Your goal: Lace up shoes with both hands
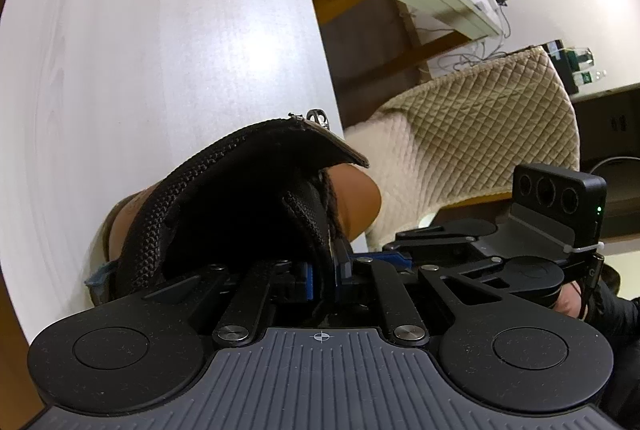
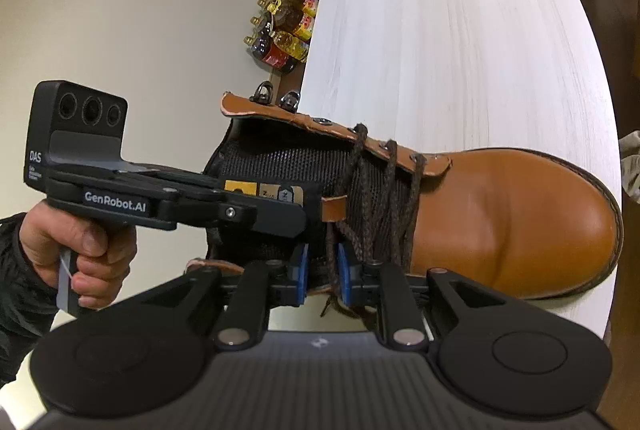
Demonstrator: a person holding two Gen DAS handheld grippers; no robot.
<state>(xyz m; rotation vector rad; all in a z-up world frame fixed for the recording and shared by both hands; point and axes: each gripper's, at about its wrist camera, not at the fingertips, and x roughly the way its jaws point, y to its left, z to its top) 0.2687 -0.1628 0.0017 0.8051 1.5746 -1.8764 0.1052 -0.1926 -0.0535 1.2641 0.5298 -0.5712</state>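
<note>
- A pale wood-grain counter (image 2: 460,30) carried the scene.
- A tan leather boot (image 2: 500,222) lay on the counter near its edge, toe to the right in the right wrist view, its black mesh tongue (image 2: 280,166) exposed.
- The left gripper (image 1: 334,262), held by a hand (image 2: 80,250), reached in over the boot's open top; its fingers were nearly together, pinched on dark material of the tongue.
- The right gripper (image 2: 322,270) sat at the boot's near side, blue-padded fingers (image 2: 303,266) slightly apart.
- A dark brown lace (image 2: 384,190) crossed the lower eyelets, one strand hanging between the right fingers; whether they pressed it could not be told.
</note>
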